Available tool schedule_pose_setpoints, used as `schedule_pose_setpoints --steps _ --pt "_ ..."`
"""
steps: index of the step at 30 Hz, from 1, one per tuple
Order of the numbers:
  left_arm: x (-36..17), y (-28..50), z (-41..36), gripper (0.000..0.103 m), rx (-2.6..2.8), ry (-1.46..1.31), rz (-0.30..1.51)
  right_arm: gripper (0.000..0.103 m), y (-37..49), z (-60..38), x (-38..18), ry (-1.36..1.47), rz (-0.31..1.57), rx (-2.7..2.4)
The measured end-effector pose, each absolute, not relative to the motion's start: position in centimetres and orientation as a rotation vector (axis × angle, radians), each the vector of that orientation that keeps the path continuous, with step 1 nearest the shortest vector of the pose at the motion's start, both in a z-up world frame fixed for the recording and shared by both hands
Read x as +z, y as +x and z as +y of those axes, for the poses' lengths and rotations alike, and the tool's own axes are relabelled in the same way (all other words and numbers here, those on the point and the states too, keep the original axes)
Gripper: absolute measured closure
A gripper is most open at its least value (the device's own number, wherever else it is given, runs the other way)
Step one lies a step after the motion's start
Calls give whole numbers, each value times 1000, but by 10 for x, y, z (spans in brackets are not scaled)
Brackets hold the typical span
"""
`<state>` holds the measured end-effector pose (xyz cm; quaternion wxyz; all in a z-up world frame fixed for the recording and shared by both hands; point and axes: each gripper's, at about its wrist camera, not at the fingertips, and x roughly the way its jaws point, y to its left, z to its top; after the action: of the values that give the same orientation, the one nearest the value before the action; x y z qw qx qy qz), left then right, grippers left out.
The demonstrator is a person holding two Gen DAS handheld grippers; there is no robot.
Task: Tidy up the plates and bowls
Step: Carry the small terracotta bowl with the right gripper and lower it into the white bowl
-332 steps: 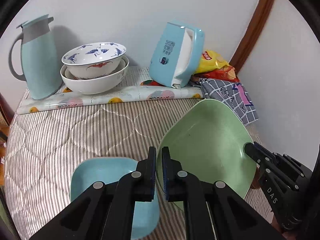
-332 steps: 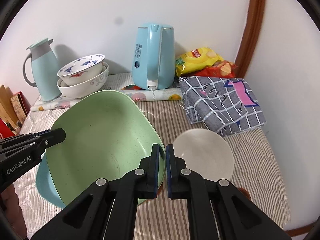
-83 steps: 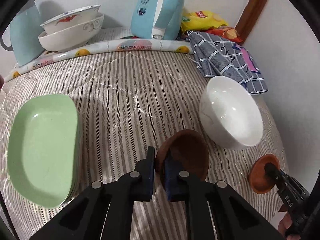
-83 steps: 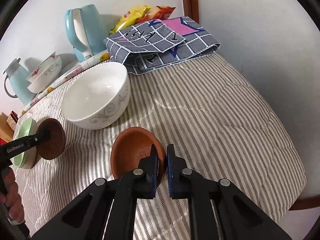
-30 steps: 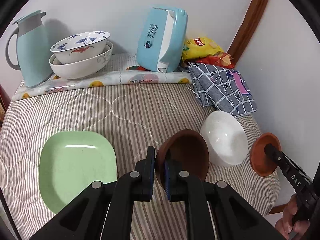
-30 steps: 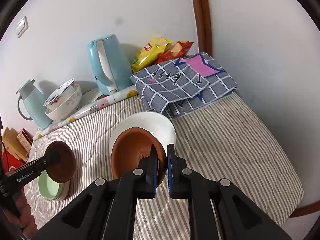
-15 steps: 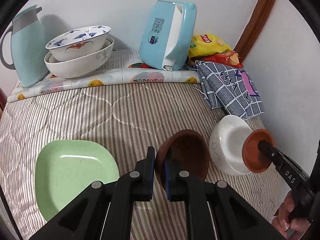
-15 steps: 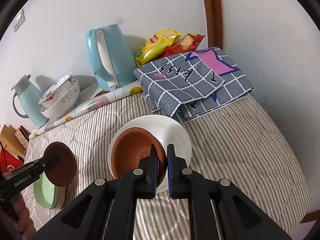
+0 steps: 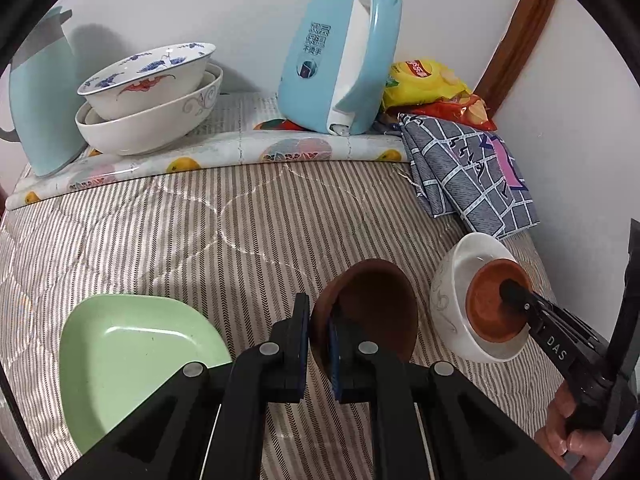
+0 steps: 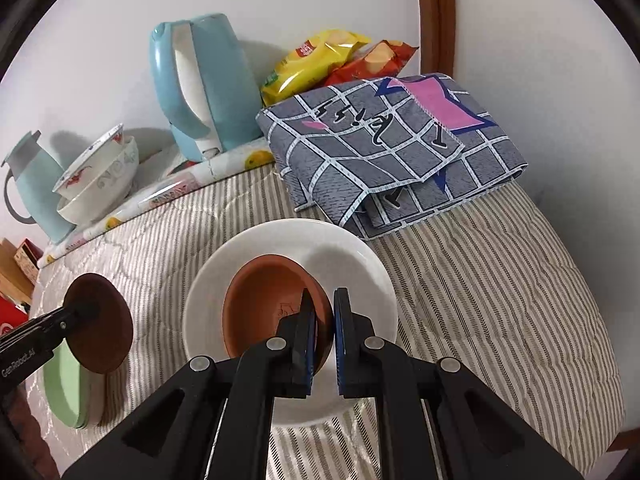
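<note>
My left gripper [image 9: 319,320] is shut on the rim of a dark brown bowl [image 9: 376,304] and holds it above the striped quilt; it also shows in the right wrist view [image 10: 100,324]. My right gripper [image 10: 323,316] is shut on a reddish-brown bowl [image 10: 264,304] that sits low inside the white bowl [image 10: 360,272]. In the left wrist view the reddish bowl [image 9: 490,308] is inside the white bowl [image 9: 448,296] at the right. A green plate [image 9: 120,352] lies at the lower left, on a stack in the right wrist view [image 10: 64,388].
Two stacked patterned bowls [image 9: 148,96], a light blue jug [image 9: 40,96] and a blue kettle [image 9: 340,60] stand at the back by the wall. Snack bags [image 9: 424,84] and a folded grey checked cloth [image 9: 472,172] lie at the back right. The quilt's right edge drops off.
My right gripper has lowered the reddish-brown bowl down into the white bowl. My left gripper still holds the dark brown bowl and has shifted slightly closer to the back.
</note>
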<state>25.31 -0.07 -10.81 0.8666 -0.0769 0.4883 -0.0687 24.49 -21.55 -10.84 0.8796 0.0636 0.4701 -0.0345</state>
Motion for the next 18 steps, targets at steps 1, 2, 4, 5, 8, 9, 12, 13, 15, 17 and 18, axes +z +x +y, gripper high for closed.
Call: schedule_pose_setpoints --steps 1,2,4,5,8,9,12,13,15,17,18 --pt "-109 254 -1 94 -145 -160 1024 94 246 -216 -110 131 981 -73" --pt "-110 255 -2 94 -146 -159 1025 94 247 -216 -111 134 984 -72" --pt "-111 256 -4 94 -147 -157 1026 94 250 -217 -115 139 991 -70" --pt "-112 257 -5 94 -148 -157 1027 94 251 -218 -116 139 992 -71" --pt "-113 258 -6 94 -152 -156 1030 94 254 -218 -119 139 1000 -69" --pt "-114 258 -7 94 -152 -154 1031 94 256 -219 -121 140 1003 -68" --pt "-117 261 -7 94 -150 -153 1039 94 259 -218 -124 142 1010 -67" --pt "-117 262 -7 94 -149 -153 1039 94 260 -218 -125 144 1014 -65" --pt "-118 262 -7 94 -150 -152 1038 94 261 -218 -127 145 1019 -60" --pt "-118 263 -7 94 -152 -148 1039 94 263 -218 -129 142 1023 -57" --pt "-118 264 -8 94 -151 -146 1039 94 265 -218 -130 139 1028 -55"
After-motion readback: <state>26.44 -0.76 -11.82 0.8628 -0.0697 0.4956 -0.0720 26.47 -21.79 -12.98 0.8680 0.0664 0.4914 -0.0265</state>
